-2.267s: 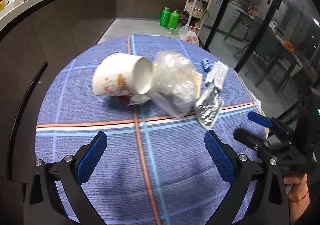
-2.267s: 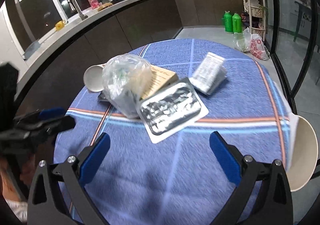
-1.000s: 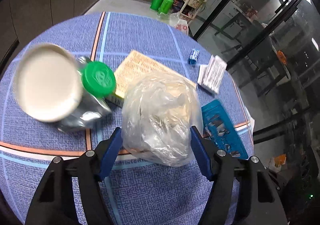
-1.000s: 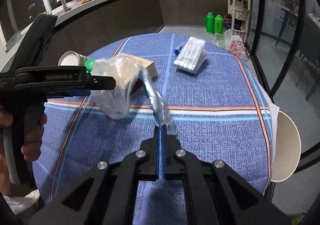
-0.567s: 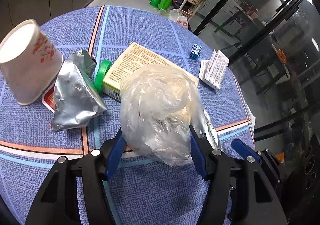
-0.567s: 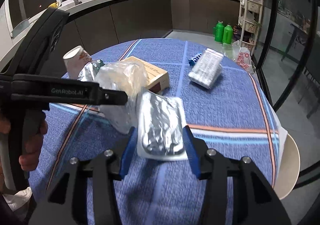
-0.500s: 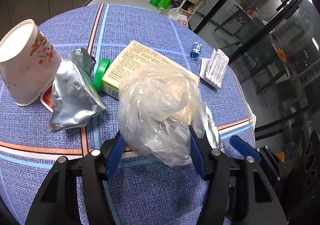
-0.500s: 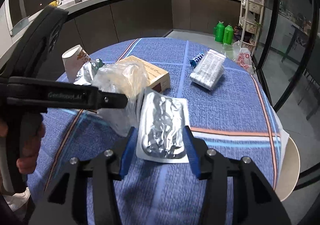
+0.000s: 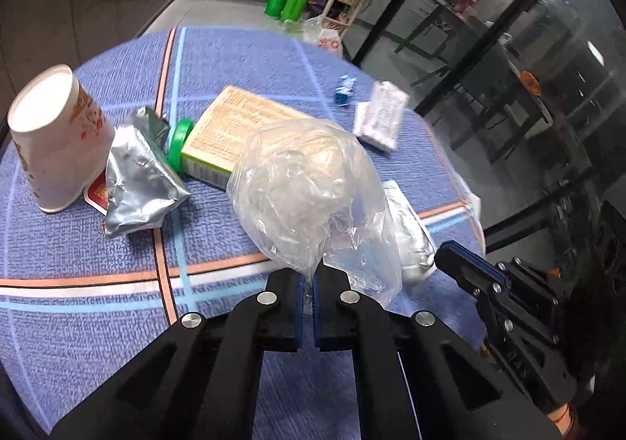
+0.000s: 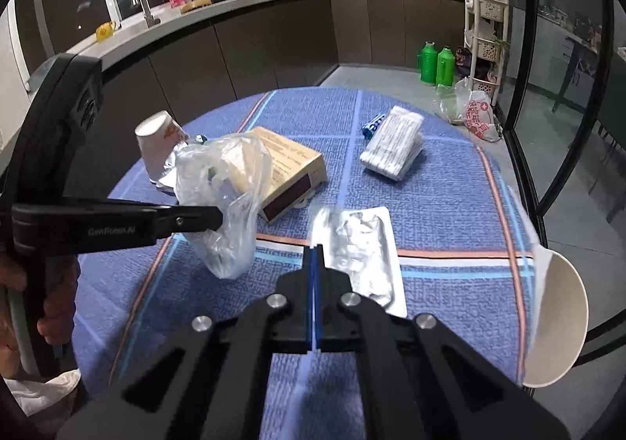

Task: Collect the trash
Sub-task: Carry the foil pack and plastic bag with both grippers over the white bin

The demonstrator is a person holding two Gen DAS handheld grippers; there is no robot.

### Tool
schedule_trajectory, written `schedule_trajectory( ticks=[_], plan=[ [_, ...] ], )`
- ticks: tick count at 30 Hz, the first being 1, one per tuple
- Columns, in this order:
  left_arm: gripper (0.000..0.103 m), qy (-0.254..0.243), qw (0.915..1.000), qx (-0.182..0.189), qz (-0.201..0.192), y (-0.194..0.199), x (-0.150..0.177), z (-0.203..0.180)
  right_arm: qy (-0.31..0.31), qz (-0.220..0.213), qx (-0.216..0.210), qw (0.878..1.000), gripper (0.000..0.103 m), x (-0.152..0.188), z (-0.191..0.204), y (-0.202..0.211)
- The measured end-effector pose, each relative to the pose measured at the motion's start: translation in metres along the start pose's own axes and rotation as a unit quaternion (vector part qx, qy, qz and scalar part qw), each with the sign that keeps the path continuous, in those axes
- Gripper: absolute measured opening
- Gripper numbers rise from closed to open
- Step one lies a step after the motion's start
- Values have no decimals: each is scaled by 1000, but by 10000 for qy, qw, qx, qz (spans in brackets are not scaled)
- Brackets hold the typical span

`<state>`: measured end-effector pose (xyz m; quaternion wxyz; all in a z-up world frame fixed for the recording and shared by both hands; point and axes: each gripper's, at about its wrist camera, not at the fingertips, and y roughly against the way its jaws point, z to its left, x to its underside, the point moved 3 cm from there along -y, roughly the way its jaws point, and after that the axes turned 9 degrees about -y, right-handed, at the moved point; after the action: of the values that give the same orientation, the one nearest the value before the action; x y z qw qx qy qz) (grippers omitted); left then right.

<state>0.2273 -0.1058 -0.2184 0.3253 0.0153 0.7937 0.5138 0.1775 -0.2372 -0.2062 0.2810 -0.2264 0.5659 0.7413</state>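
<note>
Now my left gripper is clenched on the gathered neck of one clear plastic bag, crinkled and puffed, which balloons just ahead of its tips above the table. My right gripper is pinched tight on the near edge of one foil blister sheet, flat and silvery, lying just ahead of it. Beyond the left fingers I count one upturned paper cup, one crumpled foil pouch, one green cap, one cardboard box, one white printed packet and one small blue wrapper, all on ribbed blue cloth.
</note>
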Motion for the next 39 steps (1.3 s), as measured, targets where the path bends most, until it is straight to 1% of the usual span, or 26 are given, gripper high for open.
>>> schedule_trajectory(
  ticks=[4, 6, 7, 8, 9, 10, 11, 12, 13, 19, 20, 21, 22, 24, 27, 31, 34, 39],
  plan=[
    [3, -164, 9998, 51, -91, 11, 0, -15, -19, -110, 12, 9999, 2, 2, -4, 14],
    [3, -252, 9996, 43, -130, 14, -1, -22, 46, -62, 36, 10000, 6, 4, -3, 11],
    [3, -285, 9995, -9, -157, 16, -2, -23, 25, 18, 66, 10000, 29, 6, -6, 6],
    [3, -308, 9994, -49, -173, 17, -1, -24, 14, 66, 102, 9999, 49, 7, -8, 2],
    [3, -322, 9992, -111, -186, 19, 0, -23, 1, 104, 166, 9998, 73, 9, -9, -3],
    [3, -306, 9992, -157, -185, 20, 1, -22, -19, 75, 268, 9996, 75, 10, -11, -7],
    [3, -286, 9993, -162, -179, 21, 2, -20, -23, 100, 275, 9996, 75, 11, -12, -11],
    [3, -246, 9994, -164, -174, 23, 4, -17, -32, 177, 246, 9995, 78, 12, -12, -16],
    [3, -202, 9995, -179, -169, 24, 6, -14, -23, 251, 252, 9994, 83, 12, -11, -23],
    [3, -118, 9996, -218, -104, 25, 10, -3, 221, 387, 502, 9977, 83, 13, -5, -54],
    [3, -106, 9997, -202, -98, 24, 11, -2, 226, 409, 517, 9976, 80, 13, -5, -57],
    [3, -100, 9997, -198, -99, 25, 12, -1, 231, 431, 505, 9975, 65, 14, -5, -60],
    [3, -91, 9997, -191, -99, 25, 12, 0, 269, 383, 547, 9974, 65, 14, -5, -60],
    [3, -61, 9998, -152, -93, 24, 13, 1, 204, 412, 424, 9980, 64, 15, -6, -59],
    [3, -65, 9999, -118, -85, 23, 13, 0, 182, 298, 398, 9986, 64, 15, -10, -49],
    [3, -184, 9998, -46, -75, 21, 10, -12, 76, 77, 325, 9994, 64, 13, -22, -23],
    [3, -339, 9994, 13, -70, 17, 4, -29, 14, -82, 325, 9994, 64, 12, -34, -2],
    [3, -676, 9976, 132, -41, 3, -9, -71, -226, -307, 398, 9985, 64, 16, -67, 31]
  ],
)
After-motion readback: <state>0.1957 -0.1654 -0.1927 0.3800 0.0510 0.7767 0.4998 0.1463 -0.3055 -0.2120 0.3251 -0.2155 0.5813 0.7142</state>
